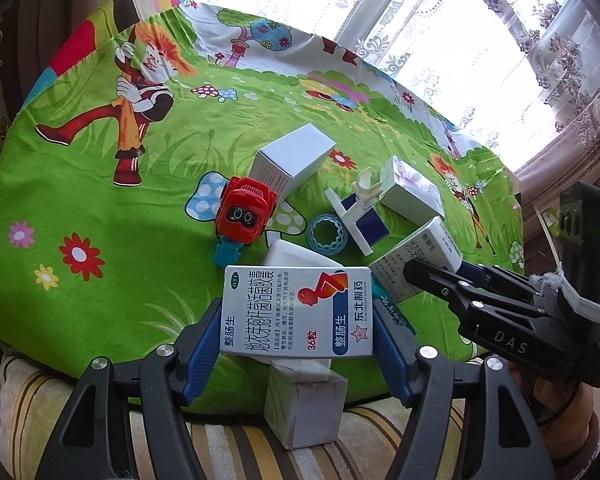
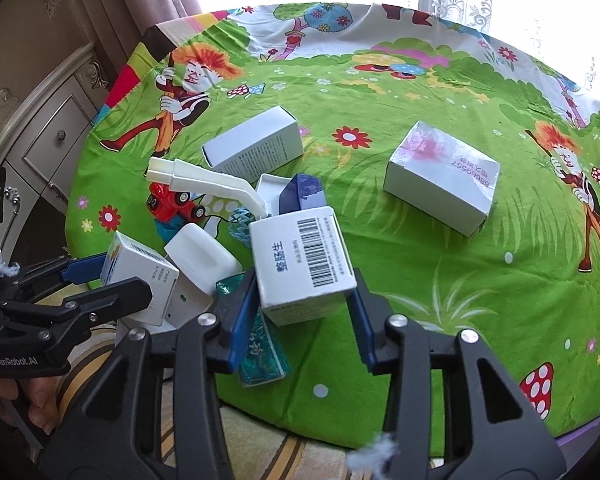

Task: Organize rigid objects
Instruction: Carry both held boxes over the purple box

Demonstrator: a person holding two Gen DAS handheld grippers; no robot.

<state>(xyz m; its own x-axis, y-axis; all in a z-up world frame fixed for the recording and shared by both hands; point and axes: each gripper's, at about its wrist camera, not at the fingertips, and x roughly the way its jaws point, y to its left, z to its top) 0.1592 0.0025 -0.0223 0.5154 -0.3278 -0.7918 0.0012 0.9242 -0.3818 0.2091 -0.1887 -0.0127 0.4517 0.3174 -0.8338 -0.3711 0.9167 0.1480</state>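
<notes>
Gripping a white medicine box [image 1: 296,312] printed with dark Chinese characters and a red-orange figure, the left gripper [image 1: 296,320] held it flat between its blue pads [image 1: 198,344]. Just beyond its tips lay a red toy car [image 1: 246,208]. Off to its right, the right gripper [image 2: 300,304] pinched a second white box [image 2: 300,256], a barcode on its top, over the green cartoon cloth [image 2: 420,280].

right hand-held gripper [image 2: 306,280] | clamped on barcode box [image 2: 302,258] | over green cloth [image 2: 420,240]
</notes>
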